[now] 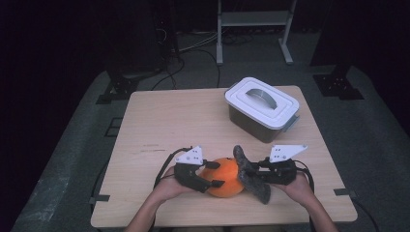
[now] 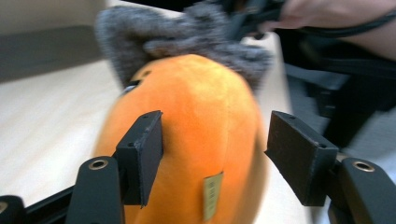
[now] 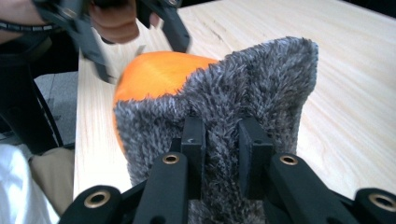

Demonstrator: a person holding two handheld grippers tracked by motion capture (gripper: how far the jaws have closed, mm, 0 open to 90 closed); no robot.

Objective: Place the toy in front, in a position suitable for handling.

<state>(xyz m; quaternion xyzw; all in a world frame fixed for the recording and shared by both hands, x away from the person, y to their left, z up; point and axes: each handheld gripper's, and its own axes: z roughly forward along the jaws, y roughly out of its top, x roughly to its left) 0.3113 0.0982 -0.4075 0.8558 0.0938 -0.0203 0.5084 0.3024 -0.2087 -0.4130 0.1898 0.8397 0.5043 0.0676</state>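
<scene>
Near the front edge of the desk [image 1: 159, 121], between my two hands, sits a round orange plush toy [image 1: 225, 177] with a grey fuzzy cloth piece [image 1: 251, 179] attached on its right side. I judge the work in hand to be pulling or adjusting that grey piece while the orange body is steadied, which would explain why one gripper sits on each side of the toy.

My left gripper [image 1: 209, 175] straddles the orange body. From the left gripper view, its jaws stand partly apart on either side of the plush: one pad [image 2: 141, 154] lies against the fabric, the other [image 2: 299, 156] stands a little clear. I read this gripper as released, not squeezing.

My right gripper [image 1: 258, 170] is clenched on the grey fuzzy cloth piece; in the right gripper view the jaws pinch a fold of its pile [image 3: 224, 140] tightly between them, with the orange toy just beyond.

Farther back on the right stands a lidded white storage box [image 1: 262, 107], well apart from the toy.
</scene>
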